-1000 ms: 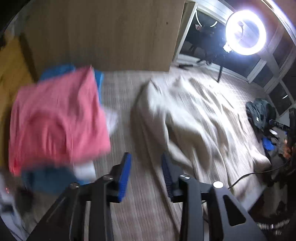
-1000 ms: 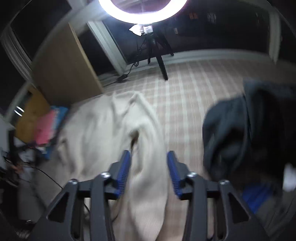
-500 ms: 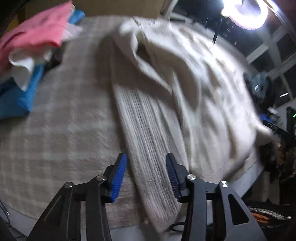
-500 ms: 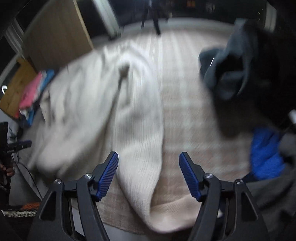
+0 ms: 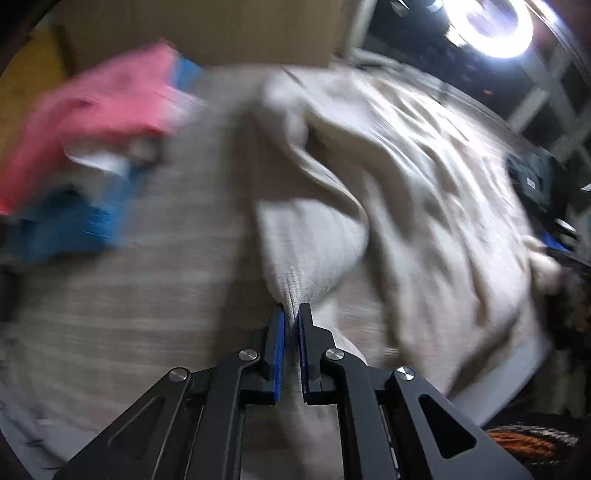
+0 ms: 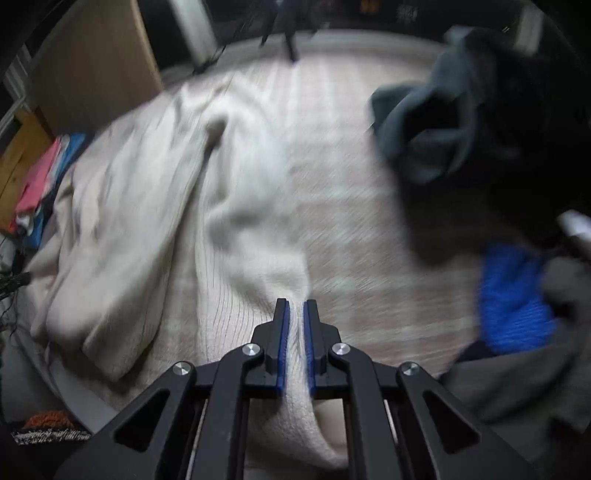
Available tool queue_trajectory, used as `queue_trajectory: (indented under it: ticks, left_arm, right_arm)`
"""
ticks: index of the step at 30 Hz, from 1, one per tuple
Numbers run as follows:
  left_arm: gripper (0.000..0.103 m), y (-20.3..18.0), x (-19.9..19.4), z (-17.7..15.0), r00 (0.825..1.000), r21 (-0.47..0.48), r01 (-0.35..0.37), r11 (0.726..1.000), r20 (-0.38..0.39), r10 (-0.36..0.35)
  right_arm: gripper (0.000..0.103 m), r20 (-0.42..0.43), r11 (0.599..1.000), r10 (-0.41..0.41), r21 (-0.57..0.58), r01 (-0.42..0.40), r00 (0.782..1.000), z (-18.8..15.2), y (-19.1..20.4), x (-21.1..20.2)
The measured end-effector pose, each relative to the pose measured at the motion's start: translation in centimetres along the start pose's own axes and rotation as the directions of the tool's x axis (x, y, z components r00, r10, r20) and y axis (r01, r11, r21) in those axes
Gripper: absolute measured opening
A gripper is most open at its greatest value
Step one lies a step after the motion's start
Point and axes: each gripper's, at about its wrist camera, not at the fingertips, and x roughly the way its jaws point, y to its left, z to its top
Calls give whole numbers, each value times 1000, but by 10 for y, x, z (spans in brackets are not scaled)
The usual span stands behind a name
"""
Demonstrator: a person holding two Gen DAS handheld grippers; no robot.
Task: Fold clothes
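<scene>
**A:** So where's the thing being folded?

**B:** The cream ribbed sweater [image 5: 424, 177] is spread out rumpled across the checked beige bedcover [image 5: 122, 295], taking up most of the middle. Its near edge is bunched up right at both grippers.

**A:** Are they actually grabbing it?

**B:** Yep. The left gripper [image 5: 291, 314] has its 2 blue-padded jaws squeezed nearly together with a pinch of the knit fabric between them. The right gripper [image 6: 296, 310] is the same deal, jaws almost touching, a fold of the sweater [image 6: 155, 192] clamped in the gap and more fabric hanging below.

**A:** What else is lying around?

**B:** Off to the left there's a pile with a pink garment [image 5: 96, 110] on top and a blue garment [image 5: 70, 229] under it, near a wooden panel [image 5: 207, 29]. On the right side, a dark grey garment [image 6: 443, 118] sits heaped well apart from the sweater, with a bright blue knit item [image 6: 513, 302] nearer the front. A ring light [image 5: 491, 26] glows in the far corner. Everything's pretty blurry.
</scene>
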Motion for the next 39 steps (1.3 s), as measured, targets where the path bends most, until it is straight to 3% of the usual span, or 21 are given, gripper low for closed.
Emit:
queue_trajectory:
  ticks: [1,2,4,5,7,8,10,12,13,14,17,23,25,26,29,30,31,32,33,36,39]
  left_arm:
    - [6,13,-13,2,998,-11,-54,998,28,55]
    - [7,32,-24,5,982,-39,-178,983,57,181]
    - [9,65,-41,8,911,-102,-395,913,85,403]
    - [11,80,-47,8,896,-138,-426,894,70,438]
    - [11,93,-56,3,938,-185,-325,927,63,341]
    - [17,84,-57,1,948,-185,-291,939,78,309]
    - [29,63,-56,-10,975,-123,-189,974,92,201]
    - [32,30,-46,-21,997,-57,-29,998,75,33]
    - [32,17,-43,-26,998,-42,37,998,60,-35]
    - [35,0,-38,-32,993,-21,111,994,32,-111]
    - [42,-51,-23,-49,957,53,287,956,-62,-284]
    - [48,-101,7,-69,918,70,366,928,-191,-347]
    - [48,-104,11,-69,918,72,366,928,-192,-347]
    - [43,-105,14,-67,922,78,356,931,-191,-336]
    - [6,-105,29,-63,923,67,346,936,-203,-326]
    - [5,-101,31,-62,916,43,357,933,-210,-341]
    - [3,-95,31,-62,913,31,364,931,-209,-350]
    - [3,-93,29,-60,915,32,364,931,-199,-351]
    - [3,-92,26,-58,917,33,364,931,-189,-351]
    - [3,-82,9,-51,910,8,391,920,-154,-385]
    - [3,-62,-22,-44,888,-53,441,896,-118,-444]
  right_arm:
    - [7,42,998,-58,23,57,997,4,-11,-13]
    - [7,83,992,-119,49,115,989,9,-22,-27]
    - [9,124,935,-348,121,334,929,18,-44,-47]
    - [13,134,919,-384,146,365,913,22,-54,-56]
    - [30,100,944,-296,180,275,950,23,-64,-65]
    - [41,105,955,-250,188,228,963,20,-61,-68]
    - [44,137,980,-147,151,126,980,8,-43,-72]
    - [48,143,994,-59,101,45,988,-4,-22,-69]
    - [50,115,996,35,75,-44,993,-12,-8,-62]
    - [54,84,989,132,51,-136,988,-20,5,-54]
    - [54,-20,964,266,-5,-266,964,-42,45,-26]
    - [54,-102,941,317,-94,-326,943,-62,93,9]
    - [56,-104,935,320,-126,-332,942,-65,101,13]
    - [63,-88,935,314,-147,-324,945,-61,104,17]
    - [64,-62,925,322,-191,-328,945,-58,114,19]
    - [63,-54,920,332,-202,-335,942,-57,116,20]
    - [57,-63,909,361,-198,-366,931,-54,118,22]
    - [29,-75,900,382,-198,-389,921,-54,118,22]
    - [17,-83,896,385,-205,-394,919,-53,120,22]
    - [11,-82,886,404,-213,-412,911,-45,119,6]
    - [10,-28,873,440,-223,-434,898,-29,100,-37]
